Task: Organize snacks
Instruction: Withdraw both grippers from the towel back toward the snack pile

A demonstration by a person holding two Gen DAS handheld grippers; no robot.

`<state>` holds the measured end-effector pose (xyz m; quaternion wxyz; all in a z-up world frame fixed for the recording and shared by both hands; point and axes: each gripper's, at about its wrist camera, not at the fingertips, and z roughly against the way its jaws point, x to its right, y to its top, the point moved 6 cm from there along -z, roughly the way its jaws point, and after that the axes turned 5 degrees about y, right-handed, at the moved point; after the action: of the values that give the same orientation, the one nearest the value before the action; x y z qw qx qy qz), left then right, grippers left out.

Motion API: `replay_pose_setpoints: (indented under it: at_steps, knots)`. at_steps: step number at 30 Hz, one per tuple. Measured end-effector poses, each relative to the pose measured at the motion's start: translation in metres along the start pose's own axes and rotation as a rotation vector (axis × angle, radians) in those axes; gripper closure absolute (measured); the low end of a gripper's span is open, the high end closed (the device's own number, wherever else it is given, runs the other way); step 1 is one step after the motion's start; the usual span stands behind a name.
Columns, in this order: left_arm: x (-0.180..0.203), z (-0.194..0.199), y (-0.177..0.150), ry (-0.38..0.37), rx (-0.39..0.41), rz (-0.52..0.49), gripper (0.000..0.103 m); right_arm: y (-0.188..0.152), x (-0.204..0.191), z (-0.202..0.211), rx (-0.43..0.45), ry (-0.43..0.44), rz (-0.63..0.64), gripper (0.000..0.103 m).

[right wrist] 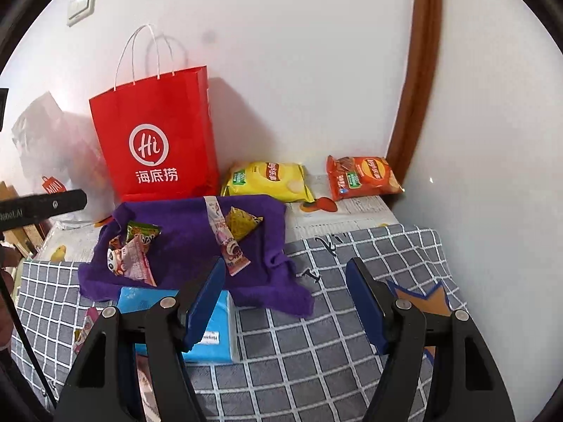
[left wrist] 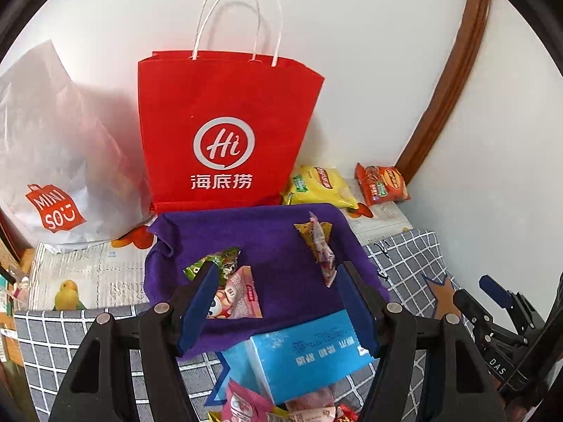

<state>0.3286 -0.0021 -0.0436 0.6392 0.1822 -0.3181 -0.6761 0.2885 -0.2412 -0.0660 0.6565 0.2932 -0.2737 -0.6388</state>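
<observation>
A purple towel [left wrist: 267,246] [right wrist: 183,232] lies on the table with small snack packets on it: a green one [left wrist: 225,262] [right wrist: 142,234], a pink cartoon one [left wrist: 239,299] [right wrist: 132,260], a long pink stick [left wrist: 322,249] [right wrist: 225,235] and a yellow triangle [right wrist: 242,223]. My left gripper [left wrist: 278,302] is open and empty above the towel's near edge. My right gripper [right wrist: 285,302] is open and empty over the checked cloth, right of the towel. Yellow [left wrist: 318,184] [right wrist: 271,179] and orange [left wrist: 383,183] [right wrist: 362,176] chip bags lie by the wall.
A red paper bag [left wrist: 225,133] [right wrist: 158,137] stands against the wall, a white plastic bag [left wrist: 52,161] to its left. A blue tissue pack [left wrist: 302,355] [right wrist: 211,330] lies near the towel's front edge. More snack packets [left wrist: 246,404] lie at the near edge.
</observation>
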Motion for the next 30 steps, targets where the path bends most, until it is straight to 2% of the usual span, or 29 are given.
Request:
replay_pose_setpoints:
  at_steps: [5, 13, 16, 24, 30]
  knots:
    - [0.007, 0.011, -0.002, -0.012, 0.024, -0.013, 0.036, -0.012, 0.011, 0.018, 0.025, 0.027, -0.038, 0.033]
    - [0.018, 0.024, -0.004, -0.011, 0.037, -0.03, 0.036, -0.027, 0.015, 0.046, 0.048, -0.022, 0.045, 0.033]
    - [0.023, 0.028, -0.003, 0.0, 0.054, -0.047, 0.036, -0.032, 0.018, 0.054, 0.067, -0.037, 0.033, 0.031]
    - [0.033, 0.038, -0.002, 0.024, 0.044, -0.054, 0.036, -0.05, 0.024, 0.056, -0.024, 0.023, 0.001, 0.031]
    - [0.027, 0.055, -0.019, 0.042, 0.037, -0.058, 0.036, -0.053, 0.025, 0.06, -0.012, 0.071, -0.023, 0.031]
